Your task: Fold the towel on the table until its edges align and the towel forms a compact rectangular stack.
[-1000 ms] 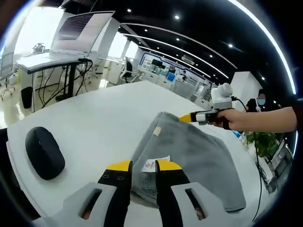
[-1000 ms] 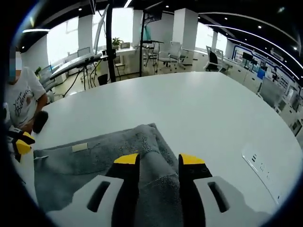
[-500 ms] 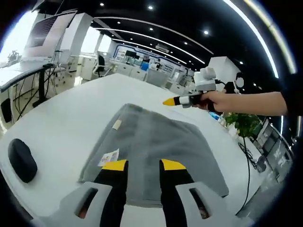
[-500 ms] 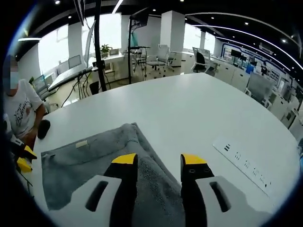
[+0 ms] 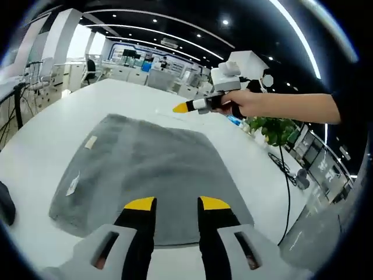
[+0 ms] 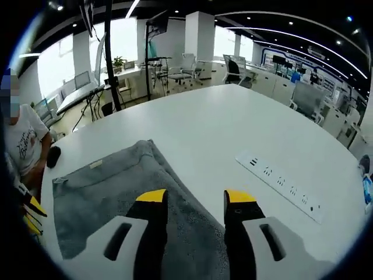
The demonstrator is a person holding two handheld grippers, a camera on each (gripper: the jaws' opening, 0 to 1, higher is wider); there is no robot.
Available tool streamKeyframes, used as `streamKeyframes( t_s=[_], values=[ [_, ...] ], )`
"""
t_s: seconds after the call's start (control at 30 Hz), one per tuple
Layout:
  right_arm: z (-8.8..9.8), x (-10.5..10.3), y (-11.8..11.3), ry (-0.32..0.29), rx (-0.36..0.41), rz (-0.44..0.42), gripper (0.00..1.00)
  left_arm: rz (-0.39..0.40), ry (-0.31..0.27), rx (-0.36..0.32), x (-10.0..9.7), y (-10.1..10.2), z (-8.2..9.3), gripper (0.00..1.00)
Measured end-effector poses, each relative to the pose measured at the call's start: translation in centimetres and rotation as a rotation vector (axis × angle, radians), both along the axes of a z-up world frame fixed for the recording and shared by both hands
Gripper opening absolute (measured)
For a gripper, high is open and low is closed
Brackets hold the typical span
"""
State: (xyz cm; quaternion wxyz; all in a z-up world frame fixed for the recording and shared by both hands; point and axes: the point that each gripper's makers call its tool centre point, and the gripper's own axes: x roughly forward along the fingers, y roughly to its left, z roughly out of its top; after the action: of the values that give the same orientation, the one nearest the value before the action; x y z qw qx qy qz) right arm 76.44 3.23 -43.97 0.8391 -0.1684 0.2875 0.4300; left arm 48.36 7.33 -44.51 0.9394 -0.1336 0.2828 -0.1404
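On white table (image 5: 35, 146), grey towel (image 5: 145, 169) spread flat, bare tabletop around edges

A large white table with a smooth top (image 5: 52, 128) (image 6: 233, 122) carries a grey terry towel (image 5: 145, 169) (image 6: 111, 192) spread flat under and ahead of both grippers. A white recessed power strip (image 6: 280, 181) lies right of the right gripper's jaws.

left tool (image 5: 176, 203): jaws apart, holding nothing | right tool (image 6: 196, 196): jaws apart, gripped by hand (image 5: 247, 104)
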Motion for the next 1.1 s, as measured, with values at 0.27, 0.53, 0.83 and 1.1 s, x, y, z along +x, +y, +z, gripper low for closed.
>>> streamKeyframes(
  t_s=[0.27, 0.53, 0.83, 1.1],
  values=[
    [-0.6, -0.1, -3.1, 0.033, 0.007, -0.039, 0.37, -0.089, 0.030, 0.022, -0.1, -4.1, -0.5, 0.30],
    [-2.1, -0.2, -5.6, 0.064, 0.004, -0.075, 0.37, -0.171, 0.061, 0.046, 0.0, -6.7, -1.0, 0.30],
    [-3.7, -0.5, -8.3, 0.102, 0.004, -0.112, 0.36, -0.259, 0.089, 0.078, -0.3, -9.7, -1.9, 0.29],
    [-5.4, -1.1, -10.1, 0.141, -0.004, -0.154, 0.33, -0.421, 0.124, 0.120, -1.5, -14.2, -3.0, 0.26]
  ],
)
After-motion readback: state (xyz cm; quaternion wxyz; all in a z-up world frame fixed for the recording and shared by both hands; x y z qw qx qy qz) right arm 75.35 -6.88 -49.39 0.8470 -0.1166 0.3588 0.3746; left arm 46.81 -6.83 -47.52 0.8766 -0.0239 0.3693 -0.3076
